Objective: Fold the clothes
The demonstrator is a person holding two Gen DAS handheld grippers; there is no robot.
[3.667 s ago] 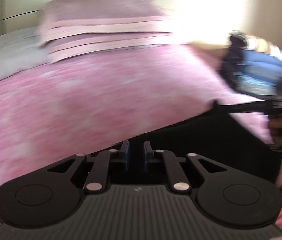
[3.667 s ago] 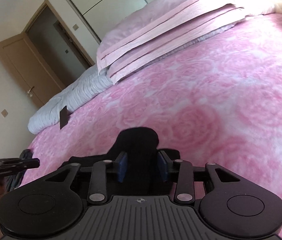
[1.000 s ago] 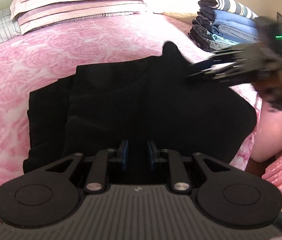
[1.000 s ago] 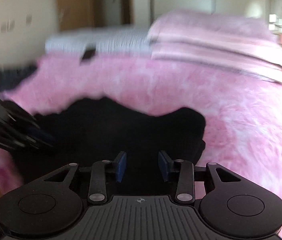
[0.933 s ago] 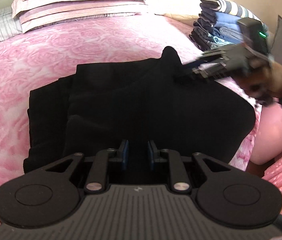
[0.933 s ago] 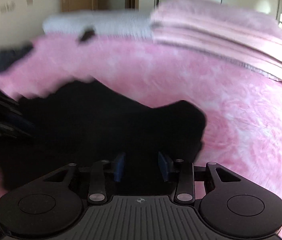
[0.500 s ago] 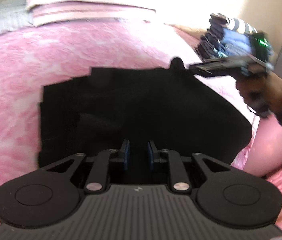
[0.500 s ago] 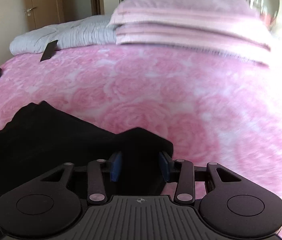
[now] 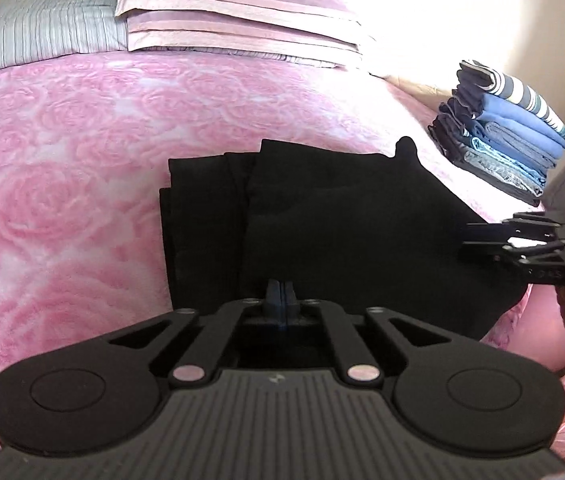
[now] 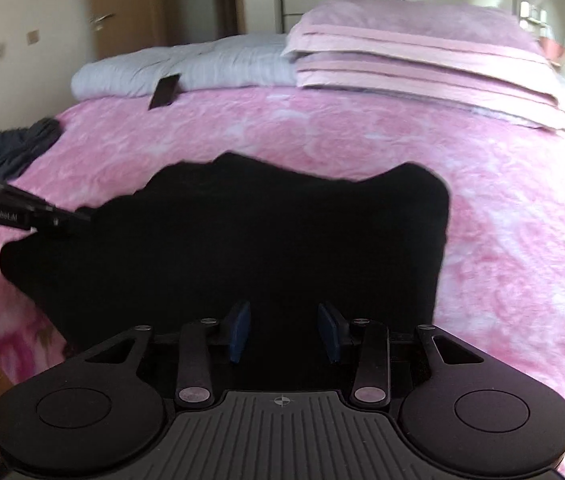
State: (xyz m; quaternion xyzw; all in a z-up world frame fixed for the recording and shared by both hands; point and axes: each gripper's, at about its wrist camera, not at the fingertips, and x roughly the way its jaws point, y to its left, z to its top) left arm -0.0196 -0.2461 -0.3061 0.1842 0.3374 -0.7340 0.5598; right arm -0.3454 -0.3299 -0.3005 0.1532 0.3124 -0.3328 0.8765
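A black garment point(image 9: 342, 220) lies folded in layers on the pink rose-patterned bedspread point(image 9: 62, 180). My left gripper point(image 9: 281, 300) is shut at the garment's near edge; whether cloth is pinched between the pads is hidden. My right gripper point(image 10: 284, 332) is open, its blue pads apart over the garment point(image 10: 242, 248). The right gripper also shows in the left wrist view point(image 9: 478, 240) at the garment's right edge. The left gripper shows in the right wrist view point(image 10: 70, 216) at its left edge.
A stack of folded blue and striped clothes point(image 9: 502, 148) sits at the bed's right. Pink pillows point(image 9: 234, 20) and a striped grey pillow point(image 9: 42, 36) lie at the head. A dark phone point(image 10: 164, 90) and a dark heap of clothes point(image 10: 14, 148) lie at the left.
My left gripper has closed its pads at the garment's near edge. My right gripper drew back from the far corner to the garment's right edge, still open.
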